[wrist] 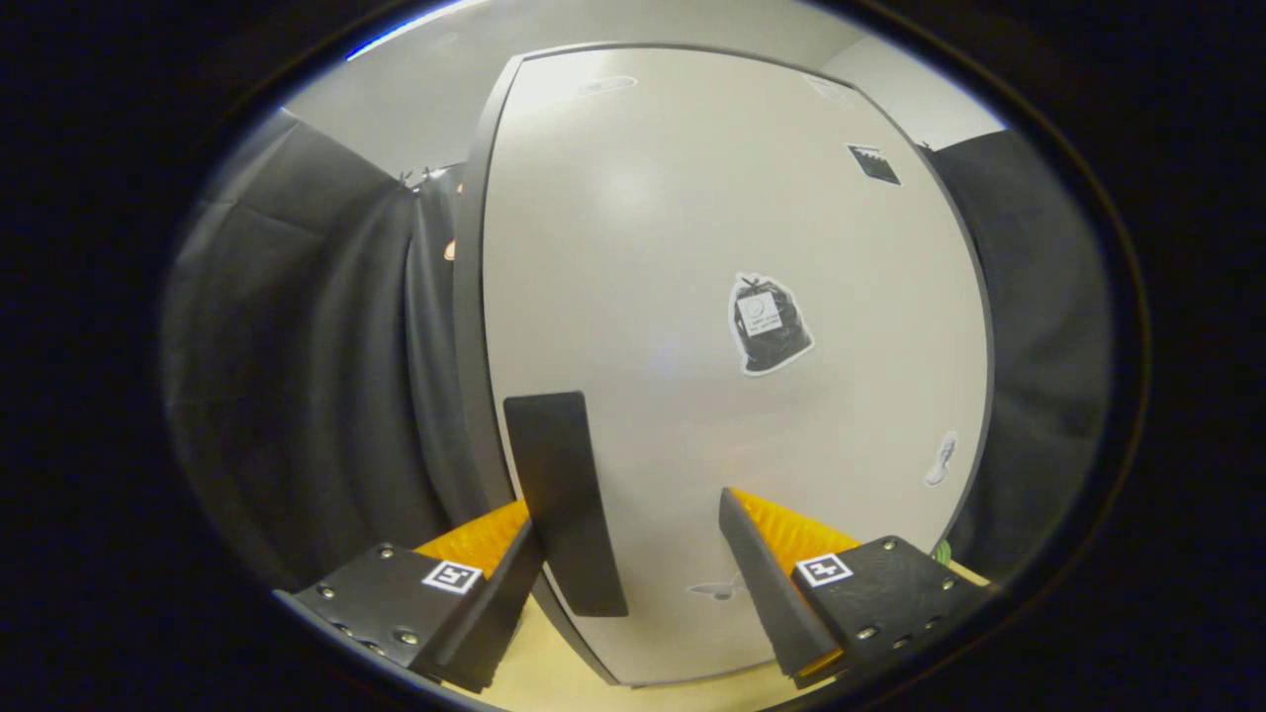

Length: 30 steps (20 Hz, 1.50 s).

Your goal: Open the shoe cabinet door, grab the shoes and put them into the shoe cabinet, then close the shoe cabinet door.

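The shoe cabinet door (692,297) stands shut straight ahead, 1 pale, glossy panel with a dark edge running around it. On its left side, near the lower part of the panel, sits 1 dark, flat, upright handle (564,494), fixed close to the door's left edge.

The gripper (633,554) is spread wide, its 2 fingers (767,574) well apart. The handle rises just inside the left finger, in the gap between the 2; whether that finger touches it cannot be told. The right finger stands clear of the handle, in front of the bare door face. Nothing is pinched.

4 stickers show clearly on the door: 1 picturing a black tied rubbish bag (767,323) near the middle right, 1 small dark square one (874,163) by the upper right corner, 1 small pale one (942,460) near the right edge lower down, and 1 faint pale one (717,589) by the bottom edge between the fingers. 2 fainter marks lie along the top edge, too washed out to make out.

Black cloth (316,366) hangs on both sides of the cabinet. A light wooden floor (554,672) shows below the door's bottom edge.
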Each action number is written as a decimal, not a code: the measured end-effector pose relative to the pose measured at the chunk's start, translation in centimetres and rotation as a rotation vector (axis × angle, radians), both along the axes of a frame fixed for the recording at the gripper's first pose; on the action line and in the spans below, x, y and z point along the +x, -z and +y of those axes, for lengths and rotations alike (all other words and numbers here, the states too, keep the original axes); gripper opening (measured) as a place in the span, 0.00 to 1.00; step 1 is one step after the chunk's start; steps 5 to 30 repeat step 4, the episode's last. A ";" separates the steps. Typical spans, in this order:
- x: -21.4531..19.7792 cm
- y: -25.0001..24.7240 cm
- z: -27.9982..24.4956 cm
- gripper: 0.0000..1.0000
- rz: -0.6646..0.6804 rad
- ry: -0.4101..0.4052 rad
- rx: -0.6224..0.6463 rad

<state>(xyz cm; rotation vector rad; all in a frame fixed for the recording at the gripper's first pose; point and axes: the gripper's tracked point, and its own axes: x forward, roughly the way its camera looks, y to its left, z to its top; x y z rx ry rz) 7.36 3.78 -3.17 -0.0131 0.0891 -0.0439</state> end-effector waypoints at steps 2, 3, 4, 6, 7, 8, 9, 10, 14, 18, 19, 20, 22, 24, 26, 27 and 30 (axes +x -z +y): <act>0.0 0.1 0.0 0.99 0.007 0.001 0.010; 0.0 0.2 0.0 0.99 0.016 0.002 0.016; -0.2 0.3 0.0 0.99 0.025 0.002 0.020; -0.2 0.3 0.0 0.99 0.025 0.002 0.020; -0.2 0.3 0.0 0.99 0.025 0.002 0.020; -0.2 0.3 0.0 0.99 0.025 0.002 0.020; -0.2 0.3 0.0 0.99 0.025 0.002 0.020; -0.2 0.3 0.0 0.99 0.025 0.002 0.020; -0.2 0.3 0.0 0.99 0.025 0.002 0.020; -0.2 0.3 0.0 0.99 0.025 0.002 0.020; -0.2 0.3 0.0 0.99 0.025 0.002 0.020; -0.2 0.3 0.0 0.99 0.025 0.002 0.020; -0.2 0.3 0.0 0.99 0.025 0.002 0.020; -0.2 0.3 0.0 0.99 0.025 0.002 0.020; -0.2 0.3 0.0 0.99 0.025 0.002 0.020; -0.2 0.3 0.0 0.99 0.025 0.002 0.020; -0.2 0.3 0.0 0.99 0.025 0.002 0.020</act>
